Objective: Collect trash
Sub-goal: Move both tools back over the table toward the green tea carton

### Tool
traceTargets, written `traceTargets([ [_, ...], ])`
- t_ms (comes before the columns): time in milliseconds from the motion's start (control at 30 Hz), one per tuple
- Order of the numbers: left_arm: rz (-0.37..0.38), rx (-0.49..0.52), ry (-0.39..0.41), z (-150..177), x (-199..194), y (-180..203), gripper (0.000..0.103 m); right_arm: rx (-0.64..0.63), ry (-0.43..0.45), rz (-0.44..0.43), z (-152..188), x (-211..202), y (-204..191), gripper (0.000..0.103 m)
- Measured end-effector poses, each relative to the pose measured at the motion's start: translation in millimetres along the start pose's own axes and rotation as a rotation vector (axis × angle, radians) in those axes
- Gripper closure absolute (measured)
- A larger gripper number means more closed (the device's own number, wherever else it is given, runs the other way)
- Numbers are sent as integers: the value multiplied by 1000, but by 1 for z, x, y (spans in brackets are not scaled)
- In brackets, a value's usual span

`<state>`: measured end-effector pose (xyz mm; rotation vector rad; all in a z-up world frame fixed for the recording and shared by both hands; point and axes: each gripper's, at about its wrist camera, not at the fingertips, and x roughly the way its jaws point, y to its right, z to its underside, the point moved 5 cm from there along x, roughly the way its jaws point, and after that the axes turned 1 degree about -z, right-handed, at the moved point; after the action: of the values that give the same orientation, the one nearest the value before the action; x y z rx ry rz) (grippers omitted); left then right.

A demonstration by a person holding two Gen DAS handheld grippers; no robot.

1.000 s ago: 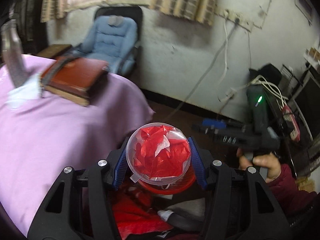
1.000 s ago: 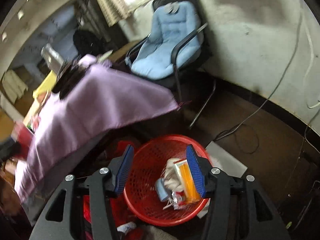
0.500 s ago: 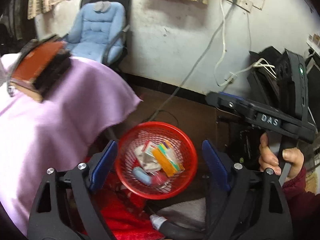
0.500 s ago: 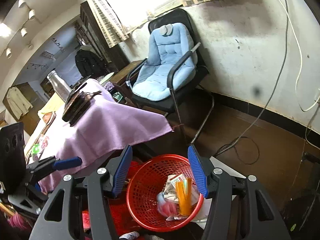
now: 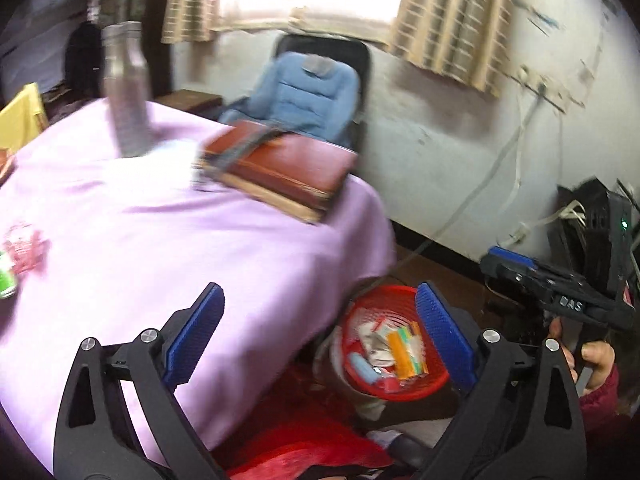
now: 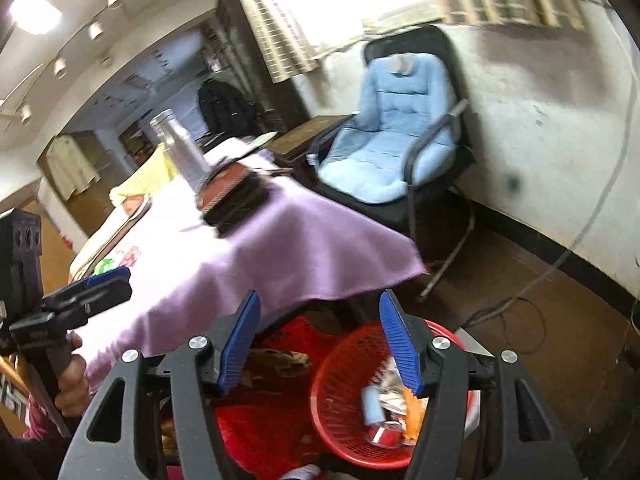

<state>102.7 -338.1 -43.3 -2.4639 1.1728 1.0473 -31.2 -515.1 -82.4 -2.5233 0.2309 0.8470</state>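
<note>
Released cup now blurs among trash in red basket [image 5: 404,384]; both grippers opening, empty.

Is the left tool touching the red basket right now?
Apart. The left wrist view shows the left tool opening with nothing between its pads, and the red basket sitting lower down on the floor beyond them.

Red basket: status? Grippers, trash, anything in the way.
Left gripper opening, nothing between jaws. Right gripper opening, empty too. Red basket on floor holds wrappers. Purple tablecloth overhangs beside it; no blockage.
</note>
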Motion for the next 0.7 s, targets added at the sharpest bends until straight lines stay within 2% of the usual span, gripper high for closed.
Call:
traceTargets([
  [200, -132, -85, 64, 5, -46, -72, 7, -112, 0, -94, -15, 15, -71, 35],
  [367, -290, -197, 78, 18, -77, -156, 7, -210, -25, -199, -25, 42, -143, 28],
  [533, -361, -350, 64, 33, -97, -238, 7, -294, -69, -260, -28, 74, -201, 21],
  [700, -376, -471, 48, 44, -105, -299, 7, -344, -99, -294, -35, 109, -249, 16],
])
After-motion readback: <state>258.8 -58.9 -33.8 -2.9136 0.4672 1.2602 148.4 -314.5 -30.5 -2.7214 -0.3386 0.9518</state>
